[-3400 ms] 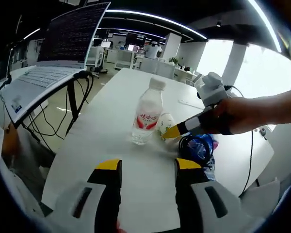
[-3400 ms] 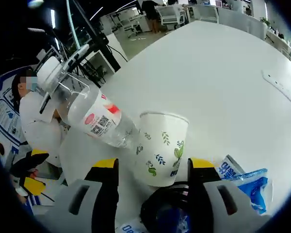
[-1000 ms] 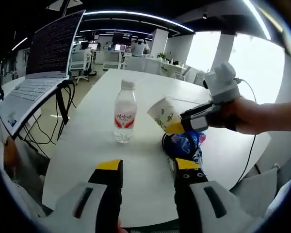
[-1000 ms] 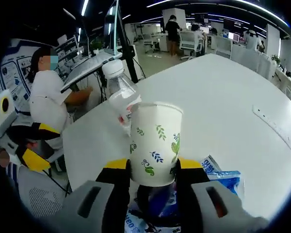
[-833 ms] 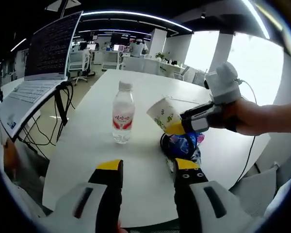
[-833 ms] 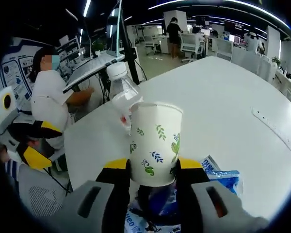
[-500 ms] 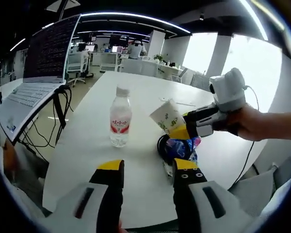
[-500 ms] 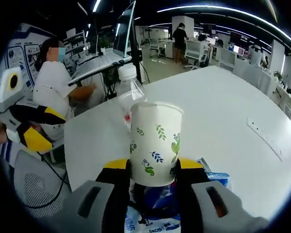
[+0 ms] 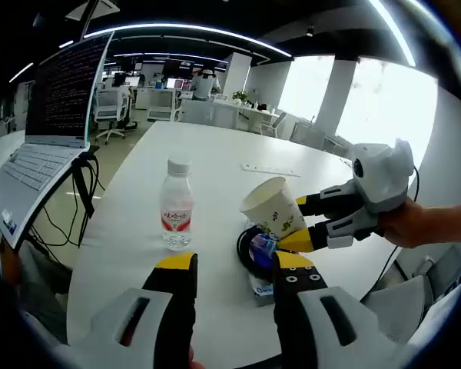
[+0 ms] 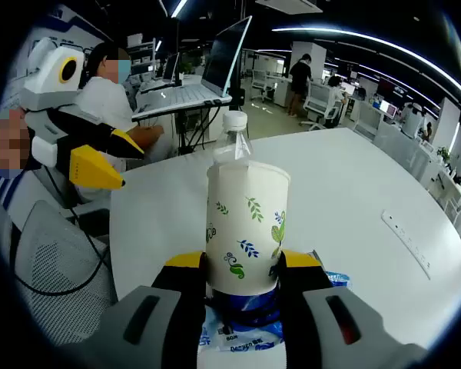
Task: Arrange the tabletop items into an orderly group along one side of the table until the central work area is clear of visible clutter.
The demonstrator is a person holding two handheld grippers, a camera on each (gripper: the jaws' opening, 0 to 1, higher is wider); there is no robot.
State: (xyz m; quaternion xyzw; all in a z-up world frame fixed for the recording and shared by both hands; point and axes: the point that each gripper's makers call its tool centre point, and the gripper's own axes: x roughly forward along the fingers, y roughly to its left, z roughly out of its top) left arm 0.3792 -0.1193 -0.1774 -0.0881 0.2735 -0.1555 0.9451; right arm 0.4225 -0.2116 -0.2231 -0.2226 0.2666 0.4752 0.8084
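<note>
Nearest, the right gripper [image 10: 242, 269] clamps its jaws on the paper cup [image 10: 247, 224], held clear above the blue packet [image 10: 242, 327] and black cable coil [image 9: 246, 247], likely for carrying to the table's [image 10: 353, 184] side. Empty, the left gripper [image 9: 232, 269] hovers with jaws apart. Farther off, the water bottle [image 9: 177, 214] stands upright, awaiting grouping.

Water bottle [image 9: 177, 215] stands alone, bare table [image 9: 215, 169] all around.
</note>
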